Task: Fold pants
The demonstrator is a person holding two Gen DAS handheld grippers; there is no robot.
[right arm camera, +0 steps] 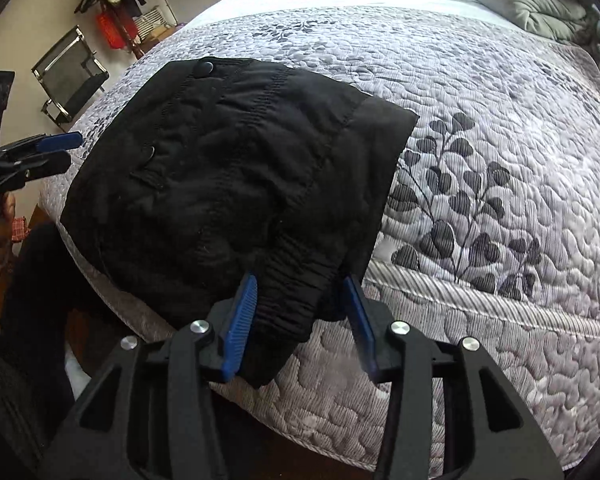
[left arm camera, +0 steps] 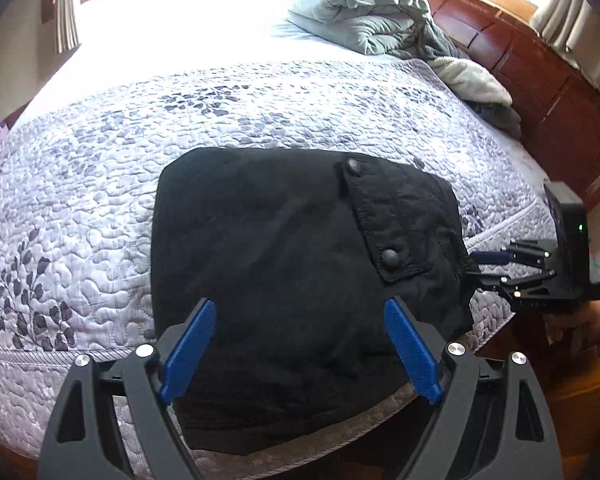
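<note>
Black pants (left arm camera: 284,264) lie folded into a compact bundle near the edge of a bed covered by a grey leaf-patterned quilt (left arm camera: 100,184), a buttoned pocket flap (left arm camera: 384,224) facing up. The left gripper (left arm camera: 300,344) hangs over the bundle with its blue fingers spread wide and nothing between them. The right gripper (right arm camera: 300,320) sits at the bundle's elastic waistband (right arm camera: 296,312), fingers apart on either side of the cloth without pinching it. A rumpled comforter (left arm camera: 364,12) is heaped by the wooden headboard (left arm camera: 540,80).
</note>
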